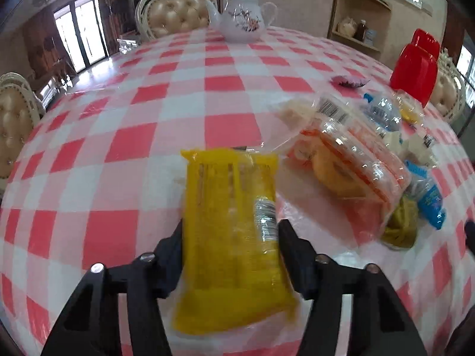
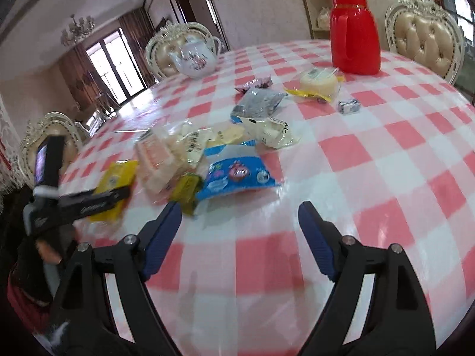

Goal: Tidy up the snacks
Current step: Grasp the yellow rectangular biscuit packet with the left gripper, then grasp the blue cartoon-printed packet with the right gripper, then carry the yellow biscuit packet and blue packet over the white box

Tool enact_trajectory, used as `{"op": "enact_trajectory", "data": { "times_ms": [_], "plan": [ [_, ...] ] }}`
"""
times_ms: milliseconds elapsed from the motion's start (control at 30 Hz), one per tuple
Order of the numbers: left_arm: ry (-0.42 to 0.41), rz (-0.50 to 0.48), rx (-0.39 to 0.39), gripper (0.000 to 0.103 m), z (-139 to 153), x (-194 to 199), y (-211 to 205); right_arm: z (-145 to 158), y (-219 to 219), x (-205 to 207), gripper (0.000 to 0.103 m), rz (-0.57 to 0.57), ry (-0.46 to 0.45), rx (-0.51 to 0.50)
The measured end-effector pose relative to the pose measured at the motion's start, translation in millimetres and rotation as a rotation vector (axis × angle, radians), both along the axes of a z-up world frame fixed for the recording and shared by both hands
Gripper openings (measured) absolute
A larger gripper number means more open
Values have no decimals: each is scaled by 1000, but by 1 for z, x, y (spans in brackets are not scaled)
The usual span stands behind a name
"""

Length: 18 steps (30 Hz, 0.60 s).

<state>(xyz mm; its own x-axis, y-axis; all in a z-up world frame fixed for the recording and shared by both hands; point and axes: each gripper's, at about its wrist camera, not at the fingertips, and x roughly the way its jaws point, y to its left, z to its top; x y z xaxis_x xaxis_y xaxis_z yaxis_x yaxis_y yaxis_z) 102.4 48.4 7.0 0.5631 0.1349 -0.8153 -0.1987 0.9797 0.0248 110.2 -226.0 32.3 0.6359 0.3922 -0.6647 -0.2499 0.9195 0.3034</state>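
Now you are clamping the yellow packet (image 1: 231,237) in your left gripper (image 1: 230,255); keep squeezing evenly while your right gripper (image 2: 240,222) is hovering agape, empty.

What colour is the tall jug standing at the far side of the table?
The jug is bright red all over, lid included. It shows best in the right wrist view.

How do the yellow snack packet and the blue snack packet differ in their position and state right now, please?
The yellow snack packet sits between the left gripper fingers, which touch its sides; the blue snack packet lies free on the checked tablecloth, ahead of the open right gripper. The yellow one is apart from the pile; the blue one rests against it. Both are sealed plastic wrappers.
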Motion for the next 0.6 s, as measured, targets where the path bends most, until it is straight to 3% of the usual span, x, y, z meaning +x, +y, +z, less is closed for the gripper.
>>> {"op": "enact_trajectory", "data": {
  "times_ms": [167,300,467,600],
  "plan": [
    [-25,-17,-12,61,0,2,2,-7,16,39,83,4,30,-5],
    [-15,4,-14,73,-1,2,8,-18,36,65,83,11,61,-126],
    [11,12,-14,77,-2,3,13,-32,49,59,78,53,60,-296],
    [8,-4,-15,76,-3,3,14,-26,42,50,69,47,24,-278]
  ]
}}
